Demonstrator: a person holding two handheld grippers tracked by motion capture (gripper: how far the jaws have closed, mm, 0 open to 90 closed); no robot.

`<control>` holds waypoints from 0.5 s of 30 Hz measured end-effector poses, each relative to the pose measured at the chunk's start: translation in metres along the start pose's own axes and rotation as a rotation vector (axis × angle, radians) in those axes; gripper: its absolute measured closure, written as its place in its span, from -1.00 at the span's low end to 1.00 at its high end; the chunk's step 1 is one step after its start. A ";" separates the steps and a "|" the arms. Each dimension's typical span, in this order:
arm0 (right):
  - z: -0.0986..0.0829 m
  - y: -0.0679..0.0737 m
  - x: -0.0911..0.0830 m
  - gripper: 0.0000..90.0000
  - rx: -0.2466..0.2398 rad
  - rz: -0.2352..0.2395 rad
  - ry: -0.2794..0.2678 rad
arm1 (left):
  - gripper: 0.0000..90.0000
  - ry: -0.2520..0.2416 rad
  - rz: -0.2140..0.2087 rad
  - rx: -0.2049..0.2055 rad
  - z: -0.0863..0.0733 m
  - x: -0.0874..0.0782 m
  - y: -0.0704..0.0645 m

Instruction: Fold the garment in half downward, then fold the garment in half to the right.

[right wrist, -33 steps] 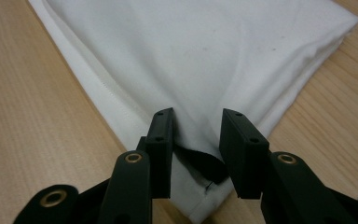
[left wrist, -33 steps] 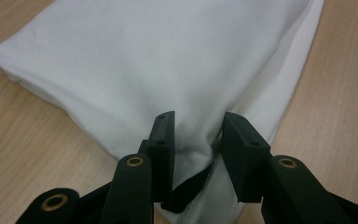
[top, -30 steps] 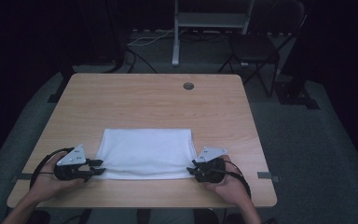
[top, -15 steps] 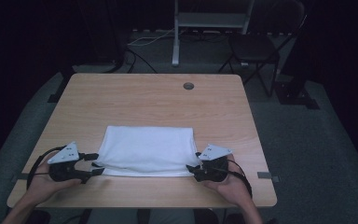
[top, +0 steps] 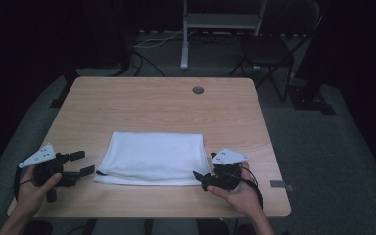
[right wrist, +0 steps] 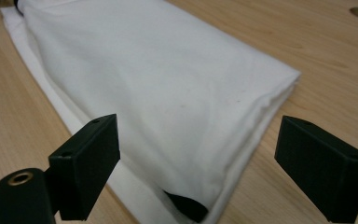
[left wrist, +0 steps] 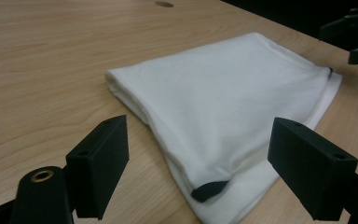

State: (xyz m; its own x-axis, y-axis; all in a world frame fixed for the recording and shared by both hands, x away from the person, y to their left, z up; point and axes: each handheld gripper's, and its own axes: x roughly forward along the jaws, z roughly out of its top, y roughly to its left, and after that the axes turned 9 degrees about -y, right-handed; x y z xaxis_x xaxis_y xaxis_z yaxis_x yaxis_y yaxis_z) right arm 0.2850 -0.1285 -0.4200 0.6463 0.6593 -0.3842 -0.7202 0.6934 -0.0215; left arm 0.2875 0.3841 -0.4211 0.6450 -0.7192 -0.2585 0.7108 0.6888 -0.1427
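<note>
White cloth [top: 152, 157], folded flat, lies on your wooden desk [top: 156, 105] near the front edge in the high view. Your left gripper [top: 78, 164] sits just off the cloth's left edge, its fingers spread and empty, the nearer one almost at the cloth's front left corner. Your right gripper [top: 203, 176] rests at the front right corner, right against the cloth; from up here you cannot tell how wide it stands. A round hole [top: 198, 90] marks the desk well behind the cloth. Beyond the desk, on the dark floor, stand a chair [top: 274, 46], a metal stand [top: 220, 22] and some cables [top: 147, 58]. Nothing lies between either gripper and the cloth.

In the left gripper view, your fingers [left wrist: 103, 163] stand wide apart with nothing between them but the near corner of the cloth [left wrist: 228, 102], which lies on the desk [left wrist: 42, 70] untouched. A small dark patch [left wrist: 209, 189] peeks from under the fold at that corner. The other gripper [left wrist: 352, 35] shows at the far end of the cloth.

In the right gripper view, your fingers [right wrist: 86, 165] are likewise wide open and hold nothing; the cloth [right wrist: 158, 88] runs away from them across the desk [right wrist: 317, 56], and a dark bit [right wrist: 186, 205] shows under its near corner.
</note>
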 end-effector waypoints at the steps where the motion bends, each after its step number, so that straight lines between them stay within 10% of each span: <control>1: 0.000 -0.001 -0.001 -0.70 0.003 -0.006 -0.006 | -0.56 0.001 0.005 0.001 0.000 0.000 0.001; 15: 0.006 0.005 0.000 -0.70 -0.028 0.019 0.006 | -0.56 0.053 0.008 0.027 0.015 0.019 0.006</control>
State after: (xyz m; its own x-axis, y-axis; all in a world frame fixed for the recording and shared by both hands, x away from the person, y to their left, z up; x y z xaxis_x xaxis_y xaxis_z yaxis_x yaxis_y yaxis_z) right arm 0.2836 -0.1232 -0.4145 0.6310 0.6704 -0.3904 -0.7391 0.6724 -0.0400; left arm 0.3076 0.3731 -0.4125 0.6354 -0.7073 -0.3097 0.7135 0.6912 -0.1146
